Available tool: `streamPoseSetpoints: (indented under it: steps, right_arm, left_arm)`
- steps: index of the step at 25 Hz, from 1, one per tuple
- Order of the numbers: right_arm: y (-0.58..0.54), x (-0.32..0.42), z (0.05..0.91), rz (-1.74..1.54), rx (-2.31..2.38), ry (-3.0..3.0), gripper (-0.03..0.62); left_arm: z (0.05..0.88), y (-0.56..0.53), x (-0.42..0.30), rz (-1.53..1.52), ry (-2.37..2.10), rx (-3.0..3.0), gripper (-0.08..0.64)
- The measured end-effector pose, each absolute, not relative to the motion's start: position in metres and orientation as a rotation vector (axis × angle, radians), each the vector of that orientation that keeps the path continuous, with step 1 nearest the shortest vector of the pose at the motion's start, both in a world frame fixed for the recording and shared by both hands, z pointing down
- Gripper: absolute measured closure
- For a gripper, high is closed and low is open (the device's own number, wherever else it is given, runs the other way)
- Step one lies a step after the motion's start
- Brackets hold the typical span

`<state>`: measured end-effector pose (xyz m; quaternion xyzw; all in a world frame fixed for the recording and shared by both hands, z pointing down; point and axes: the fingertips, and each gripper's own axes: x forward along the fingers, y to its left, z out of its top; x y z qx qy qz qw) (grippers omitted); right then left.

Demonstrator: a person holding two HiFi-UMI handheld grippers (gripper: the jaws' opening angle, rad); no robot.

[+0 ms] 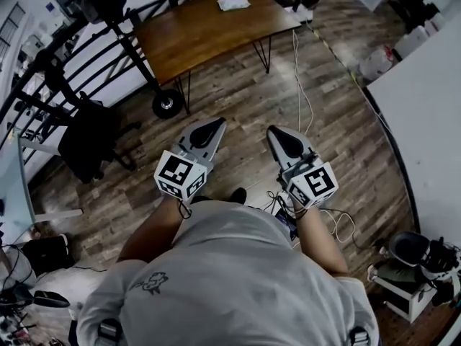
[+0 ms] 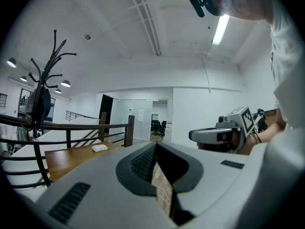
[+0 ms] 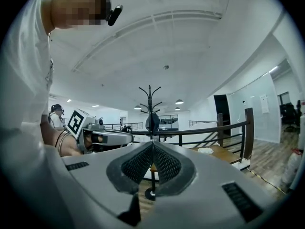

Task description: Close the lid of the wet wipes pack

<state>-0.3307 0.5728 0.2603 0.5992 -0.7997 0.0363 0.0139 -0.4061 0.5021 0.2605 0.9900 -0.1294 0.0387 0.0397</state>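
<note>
The wet wipes pack (image 1: 233,3) is a small white packet lying on the far end of a wooden table (image 1: 202,38); I cannot tell how its lid stands. It also shows small in the left gripper view as the pack (image 2: 99,148) and in the right gripper view as the pack (image 3: 206,150). My left gripper (image 1: 216,123) and right gripper (image 1: 275,130) are held side by side over the wood floor, well short of the table. Both point level toward it. The left gripper (image 2: 156,144) has its jaw tips together with nothing between them. The right gripper (image 3: 153,142) is likewise shut and empty.
A coat rack (image 1: 90,139) hung with dark clothing stands at the left, beside a black railing (image 1: 79,56). A white table (image 1: 425,114) fills the right side. Cables (image 1: 306,96) trail across the floor. A low stool with shoes (image 1: 414,265) sits at lower right.
</note>
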Motion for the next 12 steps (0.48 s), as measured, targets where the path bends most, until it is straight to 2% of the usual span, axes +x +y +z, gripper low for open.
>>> streamPoseSetpoints:
  steps: [12]
  right_arm:
    - [0.524, -0.259, 0.267, 0.134, 1.878, -2.496, 0.557]
  left_arm:
    - [0.271, 0.452, -0.324, 0.120, -0.355, 3.024, 0.546]
